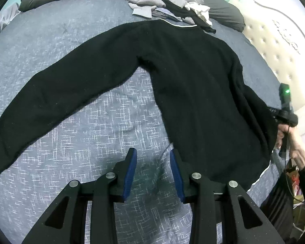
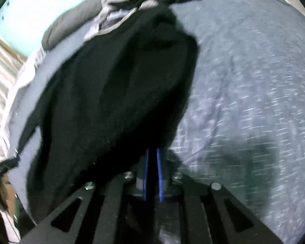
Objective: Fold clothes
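- step: r gripper (image 2: 153,154) nipped shut on sweater (image 1: 193,93) edge; judged best to lift that side over the middle, cloth kept taut, no drag.
- l gripper (image 1: 153,158): jaws apart, nothing between, above bedspread (image 1: 81,142) just beside hem; could pin hem.
- sweater: black, thin white trim, flat on bed, one sleeve spread out.
- clothes pile (image 1: 164,2): by collar.

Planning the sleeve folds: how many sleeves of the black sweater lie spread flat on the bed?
1: the long sleeve stretched leftward across the blue bedspread. The other sleeve is gathered at the right gripper, partly hidden.
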Action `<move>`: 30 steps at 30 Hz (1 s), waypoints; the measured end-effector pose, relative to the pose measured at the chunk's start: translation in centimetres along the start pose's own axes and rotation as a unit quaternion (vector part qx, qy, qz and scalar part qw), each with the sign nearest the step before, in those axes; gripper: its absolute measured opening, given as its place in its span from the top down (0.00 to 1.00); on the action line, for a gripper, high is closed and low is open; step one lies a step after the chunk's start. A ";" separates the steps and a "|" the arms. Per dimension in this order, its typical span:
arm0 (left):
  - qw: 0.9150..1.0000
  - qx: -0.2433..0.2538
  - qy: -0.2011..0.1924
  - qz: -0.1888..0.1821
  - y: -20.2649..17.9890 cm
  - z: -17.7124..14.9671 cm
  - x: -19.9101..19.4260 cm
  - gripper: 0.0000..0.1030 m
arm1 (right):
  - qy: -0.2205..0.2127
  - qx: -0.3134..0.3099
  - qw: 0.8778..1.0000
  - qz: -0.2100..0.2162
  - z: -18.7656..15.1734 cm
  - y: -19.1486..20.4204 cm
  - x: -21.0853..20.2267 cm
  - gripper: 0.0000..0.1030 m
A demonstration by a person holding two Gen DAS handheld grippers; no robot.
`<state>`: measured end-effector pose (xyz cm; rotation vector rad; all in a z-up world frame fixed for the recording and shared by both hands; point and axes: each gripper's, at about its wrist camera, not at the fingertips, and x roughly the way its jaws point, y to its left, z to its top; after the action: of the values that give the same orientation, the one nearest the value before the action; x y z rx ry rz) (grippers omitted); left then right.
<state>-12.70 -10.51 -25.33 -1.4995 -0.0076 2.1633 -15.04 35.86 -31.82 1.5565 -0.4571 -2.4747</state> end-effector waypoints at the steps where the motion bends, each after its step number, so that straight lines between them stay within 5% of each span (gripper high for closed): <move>1: 1.000 0.001 0.000 0.000 0.0 0.0 0.0 0.64 | -0.009 0.002 1.000 0.004 0.2 -0.3 -0.9 0.94; 6: 1.000 -0.004 -0.001 -0.001 0.4 0.1 0.0 0.64 | -0.048 0.001 0.999 -0.009 1.7 -1.2 -5.9 0.94; 12: 1.000 0.005 0.000 -0.008 -0.1 -0.1 -0.1 0.64 | -0.082 -0.017 0.993 -0.088 3.6 -3.4 -11.7 0.94; 17: 1.000 0.003 0.001 -0.005 0.0 0.0 0.1 0.64 | -0.117 -0.071 0.968 -0.209 6.5 -4.7 -16.4 0.95; 22: 1.000 0.004 0.004 -0.003 -0.2 0.0 0.4 0.64 | -0.152 -0.121 0.942 -0.272 9.4 -4.8 -18.6 0.95; 27: 1.000 0.004 0.004 -0.006 -0.5 0.2 0.5 0.64 | -0.065 -0.161 0.958 -0.230 7.8 -4.3 -13.5 0.94; 30: 1.000 0.008 0.006 -0.005 -0.8 0.1 0.4 0.64 | 0.008 -0.150 0.978 -0.144 4.7 -5.6 -8.5 0.94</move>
<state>-12.59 -9.64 -25.42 -1.5005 0.0061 2.1405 -15.54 44.53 -24.71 1.6091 0.1535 -2.5793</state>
